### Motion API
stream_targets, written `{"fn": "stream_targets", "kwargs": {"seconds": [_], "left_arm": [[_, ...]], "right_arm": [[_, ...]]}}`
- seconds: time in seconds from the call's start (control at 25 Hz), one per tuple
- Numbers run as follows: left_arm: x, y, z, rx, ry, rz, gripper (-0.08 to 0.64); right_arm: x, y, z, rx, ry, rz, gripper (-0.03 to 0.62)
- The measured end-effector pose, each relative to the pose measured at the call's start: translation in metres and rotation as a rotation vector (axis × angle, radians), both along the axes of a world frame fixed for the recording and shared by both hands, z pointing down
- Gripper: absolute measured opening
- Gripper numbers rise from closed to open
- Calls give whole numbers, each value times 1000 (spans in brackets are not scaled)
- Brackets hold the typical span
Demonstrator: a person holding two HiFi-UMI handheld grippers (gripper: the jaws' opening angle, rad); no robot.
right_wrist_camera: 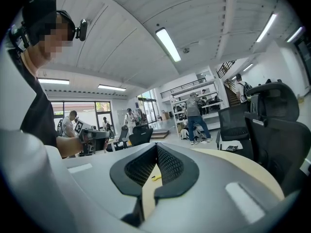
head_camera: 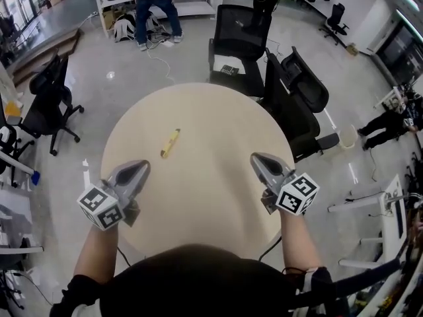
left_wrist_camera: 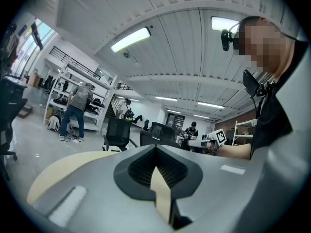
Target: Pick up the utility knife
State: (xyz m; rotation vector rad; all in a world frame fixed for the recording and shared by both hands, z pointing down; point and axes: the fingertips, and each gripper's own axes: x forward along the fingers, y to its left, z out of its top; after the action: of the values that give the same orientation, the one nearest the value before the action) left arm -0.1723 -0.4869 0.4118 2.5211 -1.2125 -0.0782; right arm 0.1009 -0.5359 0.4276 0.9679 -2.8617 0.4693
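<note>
The round pale table (head_camera: 218, 177) fills the space in front of me, with black office chairs (head_camera: 291, 104) crowding its far right edge. My left gripper (head_camera: 141, 168) hovers over the near left of the top and my right gripper (head_camera: 258, 158) over the near right, both pointing toward the far side. Each has its jaws closed tip to tip with nothing between them, so I hold nothing.

The utility knife (head_camera: 170, 142) lies flat on the table, left of centre, beyond my left gripper's tips and well apart from both grippers. It is a slim yellow stick on a slant, its far end turned right. I judge it light and rigid, with a smooth shell that could skid on the bare top or twist in a narrow pinch. I would open the jaws and take it across its width near mid-body, clear of the blade end; which end that is, I cannot tell.
</note>
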Motion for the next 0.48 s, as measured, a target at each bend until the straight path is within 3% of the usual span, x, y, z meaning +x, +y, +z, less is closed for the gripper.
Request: {"fn": "stream_targets", "kwargs": {"seconds": [0.24, 0.48], "left_arm": [[-6, -61, 29, 9, -27, 35, -8], [-16, -129, 86, -67, -100, 11, -8]], "right_arm": [[-13, -52, 23, -4, 23, 3, 14], [-35, -122, 71, -44, 18, -27, 14]]}}
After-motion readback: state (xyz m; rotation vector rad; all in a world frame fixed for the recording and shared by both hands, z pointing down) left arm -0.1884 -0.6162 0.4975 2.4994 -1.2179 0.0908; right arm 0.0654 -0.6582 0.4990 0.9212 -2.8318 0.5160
